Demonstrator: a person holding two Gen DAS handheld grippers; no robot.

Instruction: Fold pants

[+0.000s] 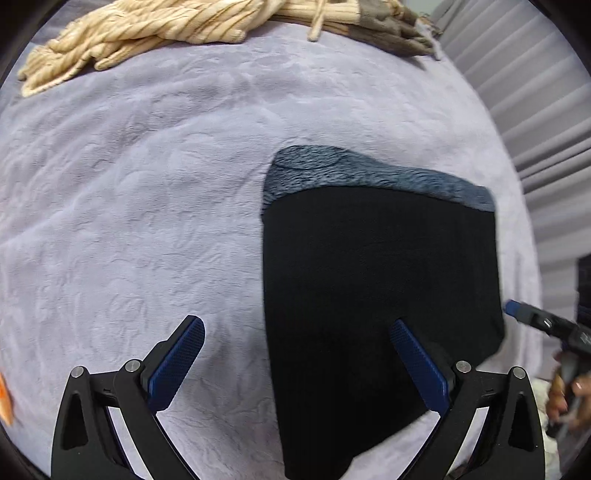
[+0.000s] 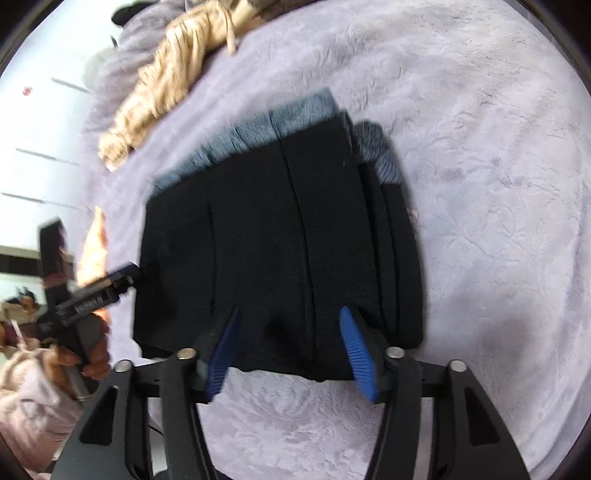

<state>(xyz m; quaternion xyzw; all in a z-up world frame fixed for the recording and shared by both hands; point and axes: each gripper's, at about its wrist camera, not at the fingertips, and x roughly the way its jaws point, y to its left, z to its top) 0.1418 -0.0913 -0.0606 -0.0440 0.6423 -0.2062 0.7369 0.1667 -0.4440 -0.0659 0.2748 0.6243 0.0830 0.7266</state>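
The black pants (image 1: 380,295) lie folded into a compact block on the lilac blanket (image 1: 147,203), with their grey-blue fleece lining (image 1: 369,173) showing along the far edge. My left gripper (image 1: 299,326) is open and empty, hovering over the block's left edge. The pants also show in the right wrist view (image 2: 273,243), stacked in several layers. My right gripper (image 2: 290,317) is open and empty just above the near edge of the block. The right gripper shows at the right edge of the left wrist view (image 1: 511,308); the left one shows at the left of the right wrist view (image 2: 135,275).
A crumpled beige striped garment (image 1: 147,33) and a brown one (image 1: 399,33) lie at the blanket's far edge. Something orange (image 2: 94,258) lies at the blanket's edge near my left gripper. A grey pleated curtain (image 1: 535,110) is beyond the bed on the right.
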